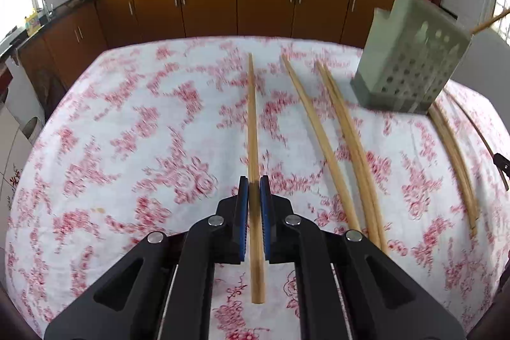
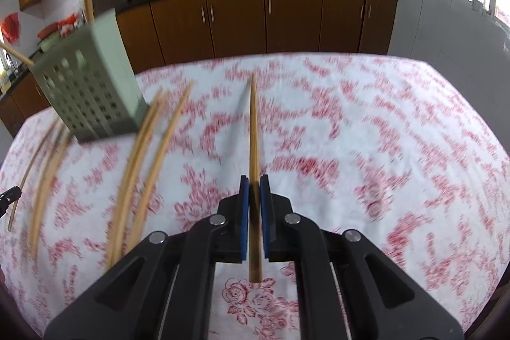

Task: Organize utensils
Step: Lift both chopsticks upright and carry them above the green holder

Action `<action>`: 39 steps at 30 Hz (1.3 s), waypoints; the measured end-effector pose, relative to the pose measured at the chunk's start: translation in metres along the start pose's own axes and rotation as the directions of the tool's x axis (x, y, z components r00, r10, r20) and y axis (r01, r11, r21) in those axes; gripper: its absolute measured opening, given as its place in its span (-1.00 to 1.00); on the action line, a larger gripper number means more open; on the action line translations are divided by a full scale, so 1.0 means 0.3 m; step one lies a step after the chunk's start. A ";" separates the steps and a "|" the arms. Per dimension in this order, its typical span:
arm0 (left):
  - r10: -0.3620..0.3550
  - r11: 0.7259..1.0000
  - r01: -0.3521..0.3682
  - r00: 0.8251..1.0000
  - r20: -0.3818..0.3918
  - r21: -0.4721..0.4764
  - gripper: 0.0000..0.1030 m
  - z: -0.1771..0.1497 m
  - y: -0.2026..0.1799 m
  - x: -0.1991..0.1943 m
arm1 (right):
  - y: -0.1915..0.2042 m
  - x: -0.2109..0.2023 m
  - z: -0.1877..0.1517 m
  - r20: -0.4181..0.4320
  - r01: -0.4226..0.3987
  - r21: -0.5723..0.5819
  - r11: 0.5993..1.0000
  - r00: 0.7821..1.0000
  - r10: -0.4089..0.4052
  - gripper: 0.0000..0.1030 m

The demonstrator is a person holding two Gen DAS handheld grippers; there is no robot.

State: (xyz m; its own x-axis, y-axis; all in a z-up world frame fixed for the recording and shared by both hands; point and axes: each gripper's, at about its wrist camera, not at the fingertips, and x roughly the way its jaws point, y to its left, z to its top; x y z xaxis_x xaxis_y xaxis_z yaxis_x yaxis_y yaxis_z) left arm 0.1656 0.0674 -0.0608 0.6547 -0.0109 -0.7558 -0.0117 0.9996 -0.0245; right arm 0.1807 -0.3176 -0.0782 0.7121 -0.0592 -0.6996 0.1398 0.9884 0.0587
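Note:
My left gripper (image 1: 254,180) is shut on a wooden chopstick (image 1: 252,117) that runs forward between its blue pads, over the floral tablecloth (image 1: 127,133). My right gripper (image 2: 254,180) is likewise shut on another chopstick (image 2: 253,129), its tip raised off the cloth with a shadow beside it. A grey-green perforated utensil holder (image 1: 411,59) stands at the right of the left wrist view and at the left (image 2: 86,85) of the right wrist view, with chopsticks standing in it. Several loose chopsticks (image 1: 344,129) lie on the cloth beside the holder (image 2: 149,155).
Brown kitchen cabinets (image 1: 207,5) under a dark counter with woks run behind the table. More chopsticks (image 1: 455,155) lie on the holder's right in the left wrist view. A black part of the other gripper (image 2: 8,196) shows at the left edge of the right wrist view.

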 end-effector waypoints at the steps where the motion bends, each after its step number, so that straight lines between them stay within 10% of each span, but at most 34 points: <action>1: -0.005 1.000 0.005 1.000 0.013 -0.007 -0.85 0.009 0.004 -0.018 | -0.005 -0.024 0.013 0.022 -0.002 0.002 1.000 1.000 0.002 -0.84; 18: -0.053 0.992 0.086 0.950 0.309 -0.095 -0.86 0.227 0.048 -0.347 | -0.047 -0.291 0.199 0.274 -0.078 0.047 0.996 0.960 0.062 -0.84; 30: -0.057 0.992 0.093 0.937 0.343 -0.089 -0.86 0.271 0.048 -0.400 | -0.018 -0.348 0.249 0.300 -0.109 0.022 0.994 0.949 0.098 -0.85; 39: -0.170 0.982 0.187 0.907 0.384 -0.006 -0.86 0.282 -0.029 -0.539 | 0.047 -0.514 0.317 0.276 -0.298 -0.032 0.954 0.915 0.295 -0.85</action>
State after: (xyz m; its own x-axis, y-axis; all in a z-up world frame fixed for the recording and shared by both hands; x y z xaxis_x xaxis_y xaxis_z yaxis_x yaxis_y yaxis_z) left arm 0.1240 0.0627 0.1169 0.8866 -0.1701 -0.4301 0.1059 0.9799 -0.1692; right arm 0.1383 -0.3078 0.0983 0.8826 0.1991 -0.4258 -0.1011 0.9651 0.2415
